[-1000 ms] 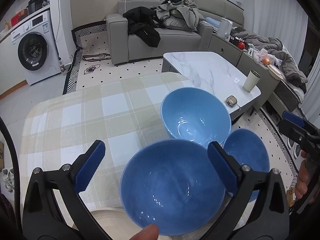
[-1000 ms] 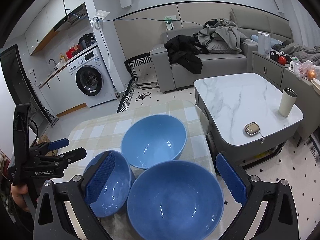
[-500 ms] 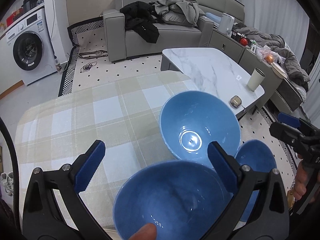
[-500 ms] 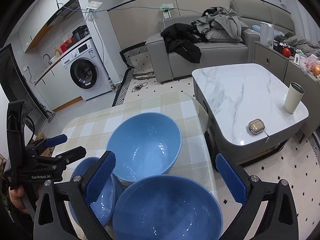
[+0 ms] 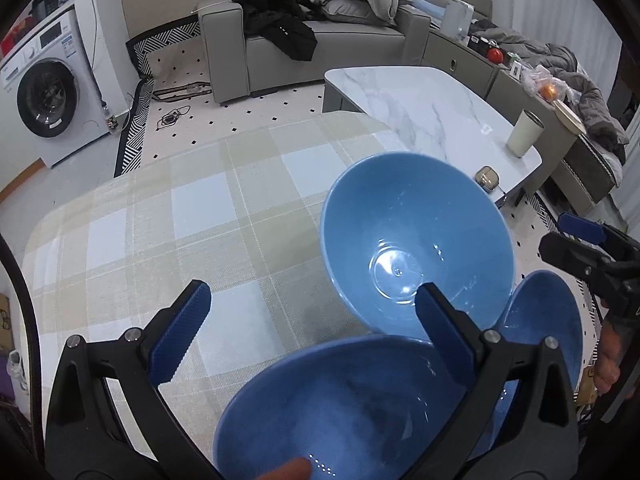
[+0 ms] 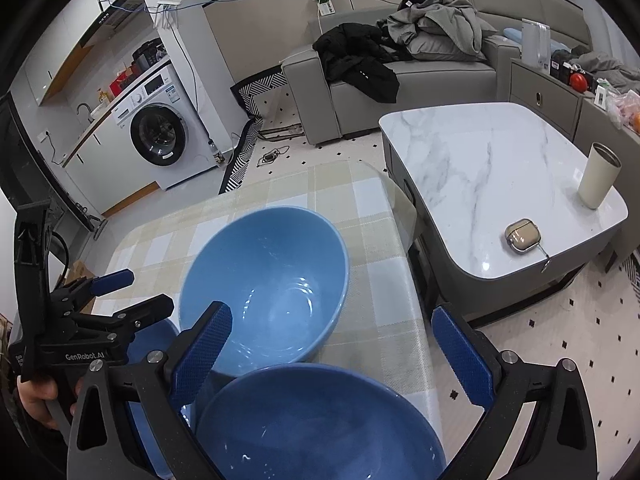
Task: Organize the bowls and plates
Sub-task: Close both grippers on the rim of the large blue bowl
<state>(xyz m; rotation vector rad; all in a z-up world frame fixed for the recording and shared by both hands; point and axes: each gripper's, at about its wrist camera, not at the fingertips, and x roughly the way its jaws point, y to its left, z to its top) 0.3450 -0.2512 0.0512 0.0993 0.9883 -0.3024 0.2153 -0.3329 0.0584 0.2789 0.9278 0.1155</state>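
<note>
Both tongs have advanced toward the far bowl (image 5: 416, 248), jaws wide, empty.

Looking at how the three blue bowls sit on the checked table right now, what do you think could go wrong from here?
1. The far bowl sits near the table edge; a nudge might push it off.
2. The three bowls crowd together, so lifting the near bowl with the open right gripper may knock the small bowl.
3. The left gripper and right gripper work close together and could collide.
</note>
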